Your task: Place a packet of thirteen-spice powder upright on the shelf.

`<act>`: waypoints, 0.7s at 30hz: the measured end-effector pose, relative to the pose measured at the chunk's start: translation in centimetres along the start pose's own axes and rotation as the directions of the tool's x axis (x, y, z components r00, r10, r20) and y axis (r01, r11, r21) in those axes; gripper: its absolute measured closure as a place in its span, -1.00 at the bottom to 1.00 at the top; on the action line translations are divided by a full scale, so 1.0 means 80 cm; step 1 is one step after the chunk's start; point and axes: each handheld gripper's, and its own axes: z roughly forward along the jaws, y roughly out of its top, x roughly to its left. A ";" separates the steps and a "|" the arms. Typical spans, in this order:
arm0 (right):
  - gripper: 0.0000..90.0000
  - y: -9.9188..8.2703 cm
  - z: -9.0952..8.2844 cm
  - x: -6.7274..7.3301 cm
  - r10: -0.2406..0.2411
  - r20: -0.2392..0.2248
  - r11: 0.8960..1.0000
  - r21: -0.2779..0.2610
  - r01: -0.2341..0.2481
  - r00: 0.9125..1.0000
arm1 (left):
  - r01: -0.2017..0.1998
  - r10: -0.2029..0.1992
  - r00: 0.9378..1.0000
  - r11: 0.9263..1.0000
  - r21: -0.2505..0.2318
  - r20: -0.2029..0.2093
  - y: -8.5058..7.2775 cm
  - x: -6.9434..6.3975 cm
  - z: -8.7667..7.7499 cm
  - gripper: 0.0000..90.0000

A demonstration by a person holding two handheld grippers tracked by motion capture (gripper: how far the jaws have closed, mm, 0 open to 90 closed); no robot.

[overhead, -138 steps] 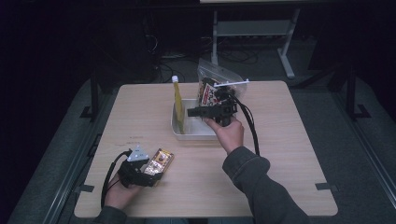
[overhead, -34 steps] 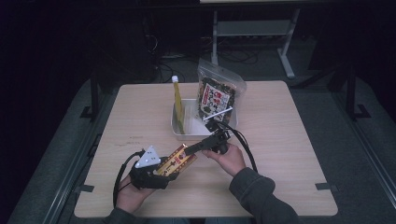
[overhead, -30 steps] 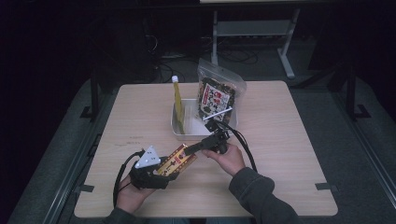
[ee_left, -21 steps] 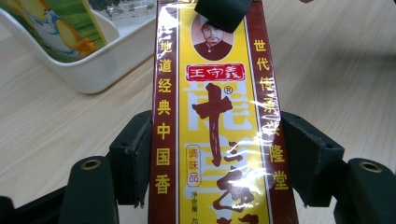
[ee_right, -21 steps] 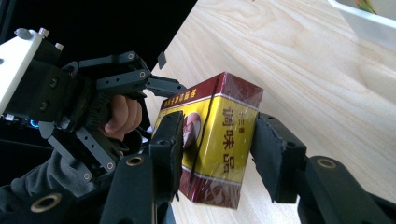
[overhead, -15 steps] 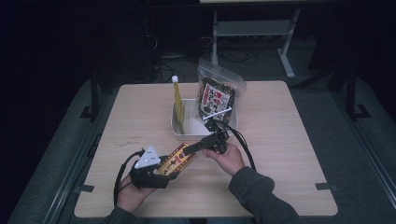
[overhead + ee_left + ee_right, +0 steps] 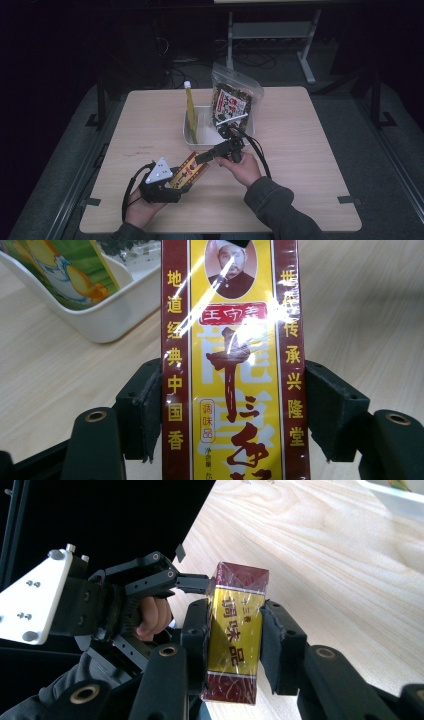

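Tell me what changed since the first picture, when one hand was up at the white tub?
The right gripper came from the white tub down to the red and yellow box. Its fingers have just been closing around the box's end. The left gripper lifted the box slightly and kept its grip. The tub, the yellow tube and the snack bag stayed where they were.

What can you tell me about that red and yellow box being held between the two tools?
The box is long and slim, wrapped in shiny clear film, with dark red edges, a yellow centre, Chinese writing and a small portrait near one end. It lies slanted just above the wooden table, near the white tray. The left tool clamps one end by its long sides; the right tool, whose jaws have just been closing, grips the other end.
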 end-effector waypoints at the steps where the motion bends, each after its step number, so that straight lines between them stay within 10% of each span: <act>1: 0.50 0.000 -0.001 0.002 -0.009 -0.002 1.000 -0.002 0.009 1.000 | 0.008 -0.008 1.000 1.000 -0.004 0.006 0.000 0.000 0.001 -0.33; 21: 0.51 0.011 -0.050 0.041 -0.080 0.220 0.992 -0.081 0.100 0.972 | 0.080 -0.081 0.997 0.996 -0.036 -0.016 -0.008 0.016 -0.014 -0.41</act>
